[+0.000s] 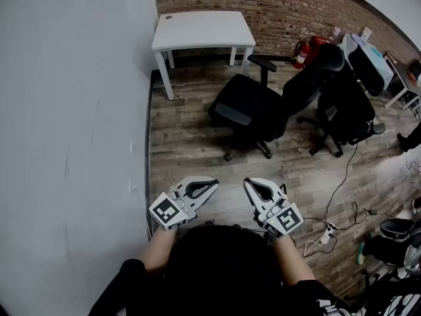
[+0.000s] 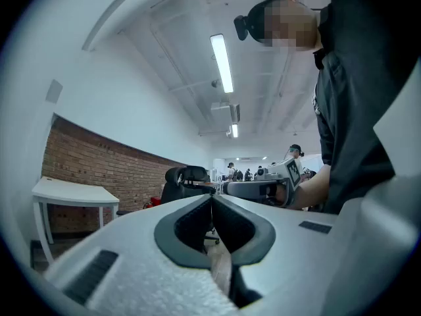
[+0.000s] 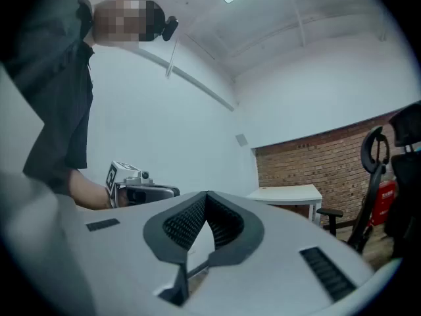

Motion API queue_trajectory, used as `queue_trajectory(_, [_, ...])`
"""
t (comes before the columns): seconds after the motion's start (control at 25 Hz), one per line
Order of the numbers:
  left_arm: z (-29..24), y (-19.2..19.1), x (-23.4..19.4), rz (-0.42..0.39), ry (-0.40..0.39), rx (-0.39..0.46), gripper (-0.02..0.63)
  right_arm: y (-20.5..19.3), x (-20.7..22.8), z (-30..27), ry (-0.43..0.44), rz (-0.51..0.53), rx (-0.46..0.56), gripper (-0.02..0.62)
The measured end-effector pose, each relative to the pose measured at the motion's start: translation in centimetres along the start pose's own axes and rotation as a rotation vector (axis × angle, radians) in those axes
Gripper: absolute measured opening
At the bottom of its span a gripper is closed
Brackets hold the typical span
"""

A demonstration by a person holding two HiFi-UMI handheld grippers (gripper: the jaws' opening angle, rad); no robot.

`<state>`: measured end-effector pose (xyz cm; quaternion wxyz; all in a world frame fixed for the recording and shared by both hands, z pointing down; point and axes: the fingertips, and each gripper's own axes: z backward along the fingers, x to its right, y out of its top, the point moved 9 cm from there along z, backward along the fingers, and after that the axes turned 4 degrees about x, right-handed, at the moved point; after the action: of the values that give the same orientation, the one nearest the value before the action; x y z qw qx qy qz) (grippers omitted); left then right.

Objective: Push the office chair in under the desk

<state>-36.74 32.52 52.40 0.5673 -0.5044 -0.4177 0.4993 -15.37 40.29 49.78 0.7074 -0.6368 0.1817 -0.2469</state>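
Black-and-white square markers on the cubes of left tool (image 1: 212, 185) and right tool (image 1: 249, 185), both held level and side by side low in the head view, jaws pressed together on nothing. Ahead on the plank floor (image 1: 191, 150), black office chair (image 1: 253, 114): padded seat, tall back, armrests, star base on castors, out in the open, near but clear of the white tabletop (image 1: 202, 30) against the brick wall (image 1: 276, 5). Second black chair (image 1: 345, 110) just beside it; red fire extinguisher (image 1: 302, 53) by the wall.
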Motion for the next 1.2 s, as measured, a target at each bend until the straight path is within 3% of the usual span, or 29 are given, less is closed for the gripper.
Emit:
queue_trajectory(0.56, [-0.3,-1.1,0.4,0.058,-0.006,0.003,0.015,0.2,0.5,1.3,-0.014,0.025,0.007,0.006])
queue_trajectory(0.84, [-0.6,-2.1,0.7,0.075,-0.039,-0.002,0.015,-0.7,0.1,2.8,-0.088,0.043,-0.053,0.006])
queue_trajectory(1.2, [-2.5,-3.2,0.2,0.118,-0.081,-0.004,0.015,-0.4,0.1,4.6,-0.146,0.044,-0.033,0.006])
